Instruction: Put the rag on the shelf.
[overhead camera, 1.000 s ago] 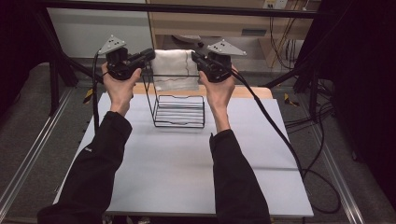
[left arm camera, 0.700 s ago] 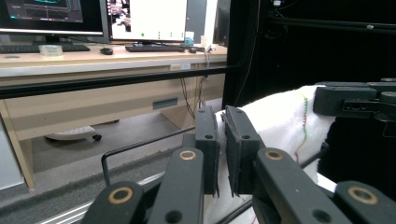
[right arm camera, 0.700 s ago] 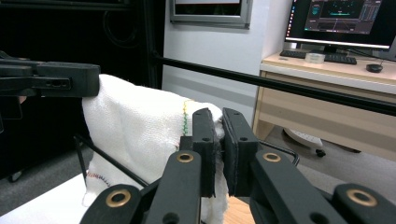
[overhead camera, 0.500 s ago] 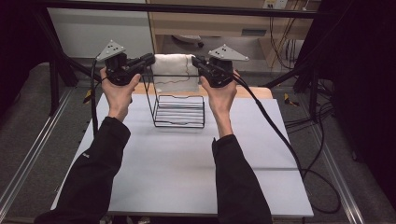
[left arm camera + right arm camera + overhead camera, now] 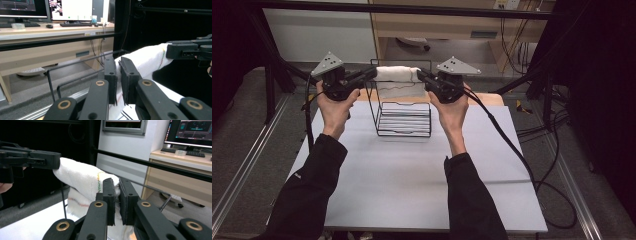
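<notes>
Matte white tabletop | wire rack | both claws pinching soft towel

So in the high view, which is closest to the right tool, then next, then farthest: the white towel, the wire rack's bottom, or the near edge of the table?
1. White towel: pinched in the right tool, at the rack's top.
2. Wire rack's bottom: below the towel, on the table.
3. Table's near edge: farthest, down by the person's sleeves.
</notes>
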A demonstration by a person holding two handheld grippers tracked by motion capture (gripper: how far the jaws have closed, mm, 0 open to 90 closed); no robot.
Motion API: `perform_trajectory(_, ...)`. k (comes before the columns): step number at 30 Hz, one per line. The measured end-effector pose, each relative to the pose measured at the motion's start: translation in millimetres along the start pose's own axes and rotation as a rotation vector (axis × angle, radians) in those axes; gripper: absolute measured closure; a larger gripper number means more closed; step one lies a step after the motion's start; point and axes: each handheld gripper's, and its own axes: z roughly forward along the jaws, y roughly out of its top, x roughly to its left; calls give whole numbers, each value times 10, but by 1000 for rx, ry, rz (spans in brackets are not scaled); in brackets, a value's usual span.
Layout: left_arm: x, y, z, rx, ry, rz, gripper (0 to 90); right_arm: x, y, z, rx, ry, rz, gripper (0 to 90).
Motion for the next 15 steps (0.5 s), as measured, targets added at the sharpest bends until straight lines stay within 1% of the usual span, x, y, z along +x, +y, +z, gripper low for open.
perform_trajectory(2,-24,-24,-22,16,-1,17,838,9,-28,-21,-1,6,2,840)
perform_trajectory(7,-79,-76,-69,40,-4,33,834,29,-79,-66,12,27,4,838)
perform_trajectory(8,-88,-87,-74,46,-2,34,833,33,-87,-73,16,29,3,838)
perform_trajectory(12,-112,-136,-81,65,7,40,827,60,-115,-81,48,32,-30,837)
perform_trajectory(14,-115,-163,-81,73,8,36,824,69,-137,-82,57,32,-37,836)
perform_trajectory(15,-115,-177,-81,75,7,31,823,67,-152,-82,57,36,-33,836)
